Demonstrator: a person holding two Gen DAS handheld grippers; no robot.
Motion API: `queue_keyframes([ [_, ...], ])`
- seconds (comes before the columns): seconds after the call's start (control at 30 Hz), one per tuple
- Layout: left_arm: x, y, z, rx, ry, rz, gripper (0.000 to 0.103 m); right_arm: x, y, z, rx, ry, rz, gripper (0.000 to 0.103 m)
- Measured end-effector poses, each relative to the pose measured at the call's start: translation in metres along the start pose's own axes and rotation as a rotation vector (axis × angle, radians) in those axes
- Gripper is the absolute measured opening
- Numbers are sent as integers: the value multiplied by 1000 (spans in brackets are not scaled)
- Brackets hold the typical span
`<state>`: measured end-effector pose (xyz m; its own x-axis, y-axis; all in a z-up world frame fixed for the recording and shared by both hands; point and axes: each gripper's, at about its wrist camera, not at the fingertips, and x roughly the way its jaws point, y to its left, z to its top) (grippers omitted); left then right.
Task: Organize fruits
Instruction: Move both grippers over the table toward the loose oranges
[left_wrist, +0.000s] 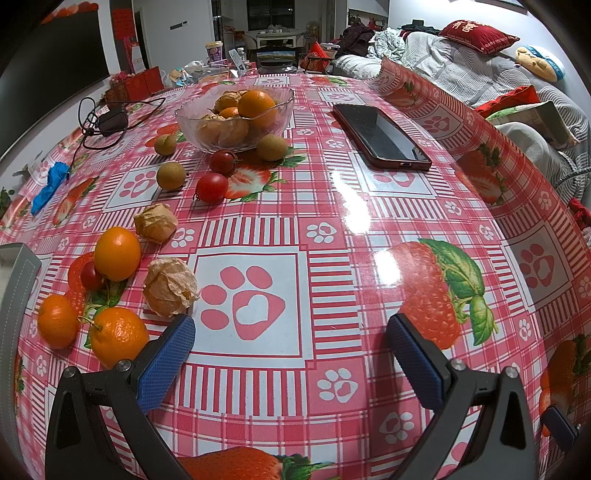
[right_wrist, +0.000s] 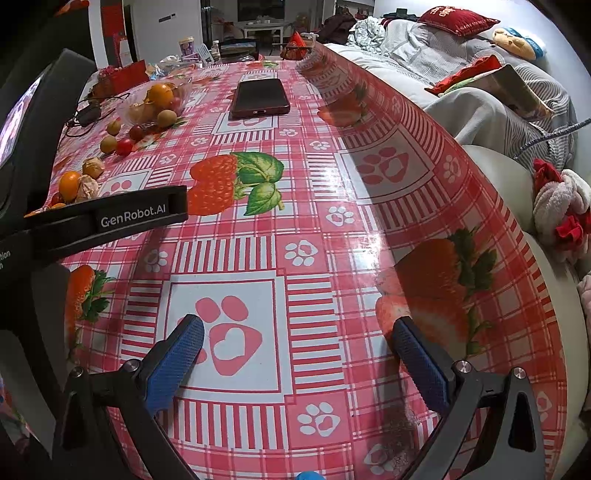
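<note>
Left gripper (left_wrist: 291, 332): fingers wide, nothing held, over the tablecloth (left_wrist: 332, 229).
Right gripper (right_wrist: 297, 332): wide too, empty.
Bowl (left_wrist: 192, 122): oranges inside.
Loose orange (left_wrist: 117, 253): near left.

Lighting, my two cameras: bright indoor light from overhead; white glare on glossy tablecloth (left_wrist: 354, 210); soft shadows; heavy fisheye bending, dark corners; focus sharp.

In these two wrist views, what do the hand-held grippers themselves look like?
Both look alike. The left hand-held gripper and the right hand-held gripper each have black angular arms with silver pivot screws, tipped with blue, finely textured fingers. In the right wrist view, the left unit's black body carries white "GenRobot.AI" lettering. No hands, sleeves or cables on the grippers are visible.
</note>
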<state>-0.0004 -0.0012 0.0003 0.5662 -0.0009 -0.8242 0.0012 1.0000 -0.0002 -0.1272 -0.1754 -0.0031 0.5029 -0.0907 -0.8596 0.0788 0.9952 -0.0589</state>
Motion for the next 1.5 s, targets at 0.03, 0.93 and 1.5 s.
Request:
queue_keyframes([
  [0.03,0,0,0,0,0,0,103,0,0,0,0,2,0,102],
  [0.93,-36,11,-31,155,67,-126,103,2,0,2,9,30,-3,102],
  [1.5,-91,66,-36,162,50,-56,103,4,2,8,44,107,-22,102],
])
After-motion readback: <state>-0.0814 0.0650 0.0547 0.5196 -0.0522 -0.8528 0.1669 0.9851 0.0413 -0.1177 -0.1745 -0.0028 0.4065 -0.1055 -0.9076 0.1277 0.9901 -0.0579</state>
